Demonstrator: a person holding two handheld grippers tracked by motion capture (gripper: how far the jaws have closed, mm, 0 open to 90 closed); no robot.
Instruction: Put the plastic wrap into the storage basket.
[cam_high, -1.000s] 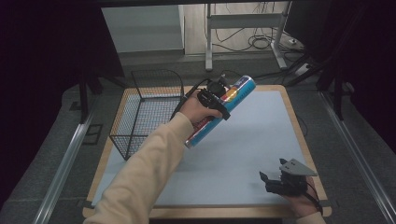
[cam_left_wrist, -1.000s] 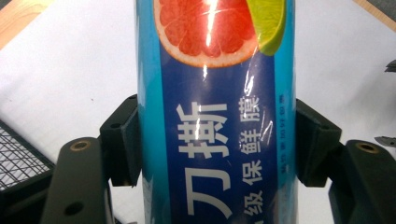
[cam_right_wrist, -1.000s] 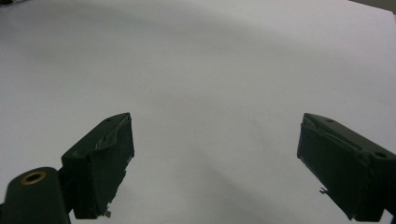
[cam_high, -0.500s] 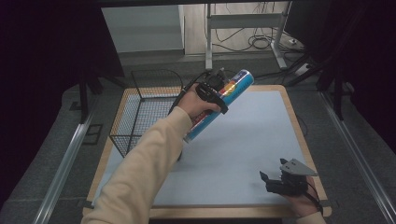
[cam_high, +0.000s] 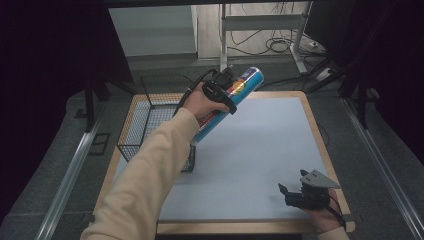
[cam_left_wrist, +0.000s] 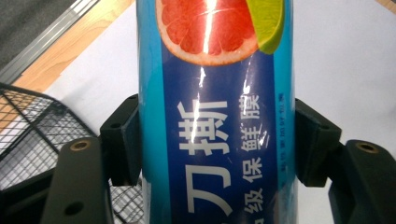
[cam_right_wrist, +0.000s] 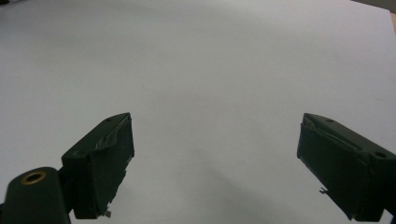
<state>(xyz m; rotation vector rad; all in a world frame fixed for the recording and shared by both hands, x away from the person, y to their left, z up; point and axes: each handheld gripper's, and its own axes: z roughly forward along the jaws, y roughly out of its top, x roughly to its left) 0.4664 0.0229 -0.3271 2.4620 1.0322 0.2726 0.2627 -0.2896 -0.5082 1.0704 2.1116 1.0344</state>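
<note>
A long blue tube of cling film (cam_high: 227, 103) with a grapefruit and lime picture hangs tilted above the table, its upper end toward the far side. My left gripper (cam_high: 220, 90) is shut on it around the middle; in the left gripper view the tube (cam_left_wrist: 215, 112) stands between both jaws, pressed on each side. My right gripper (cam_high: 292, 194) rests open near the table's front right corner, and in the right gripper view its jaws (cam_right_wrist: 215, 163) stand wide apart over the bare pale mat with nothing between them.
A black wire basket (cam_high: 145, 125) stands at the left side of the table, just left of the held tube and below it (cam_left_wrist: 32, 130). A pale blue mat (cam_high: 260, 150) covers the wooden table. Cables and a metal stand lie on the floor beyond.
My left gripper has carried the tube a little farther and higher, with the tube tilting more upright. The right gripper has stayed put.
</note>
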